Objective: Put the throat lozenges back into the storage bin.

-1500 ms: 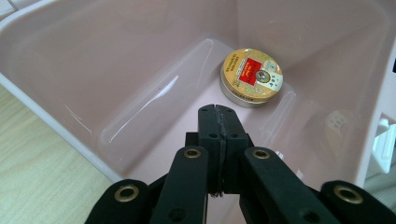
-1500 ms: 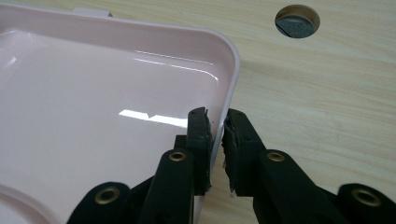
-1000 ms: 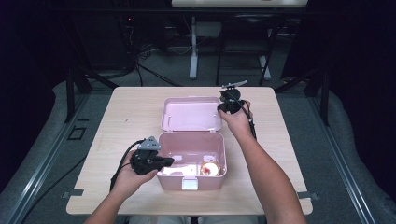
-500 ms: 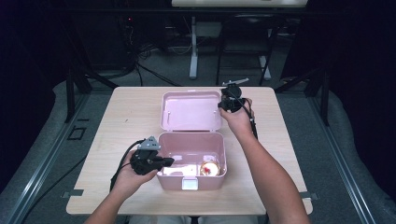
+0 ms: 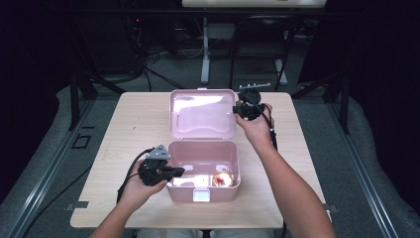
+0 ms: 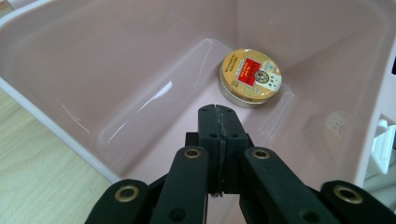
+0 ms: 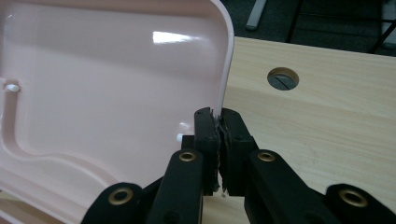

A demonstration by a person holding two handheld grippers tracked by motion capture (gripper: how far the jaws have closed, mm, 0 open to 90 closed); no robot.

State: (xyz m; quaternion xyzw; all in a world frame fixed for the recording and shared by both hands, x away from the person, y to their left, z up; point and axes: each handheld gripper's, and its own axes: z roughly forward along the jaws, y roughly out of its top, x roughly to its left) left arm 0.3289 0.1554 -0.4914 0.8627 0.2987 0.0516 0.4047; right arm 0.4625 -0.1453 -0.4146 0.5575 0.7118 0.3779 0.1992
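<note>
Right tongs (image 7: 218, 122), pinched tight on the edge of the lid (image 7: 107, 84), raise it to close the box (image 5: 203, 171), while the left tongs (image 6: 219, 122), closed and empty, rest inside beside a tin (image 6: 251, 77).

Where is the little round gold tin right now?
The round gold tin lies flat on the floor of the open pink box, at its right end in the high view, just ahead of the left claw.

place: lab or studio | signs: dark curtains (image 5: 376, 59), floor cables (image 5: 163, 74), stand legs (image 5: 204, 54), lone wooden table (image 5: 124, 129)
</note>
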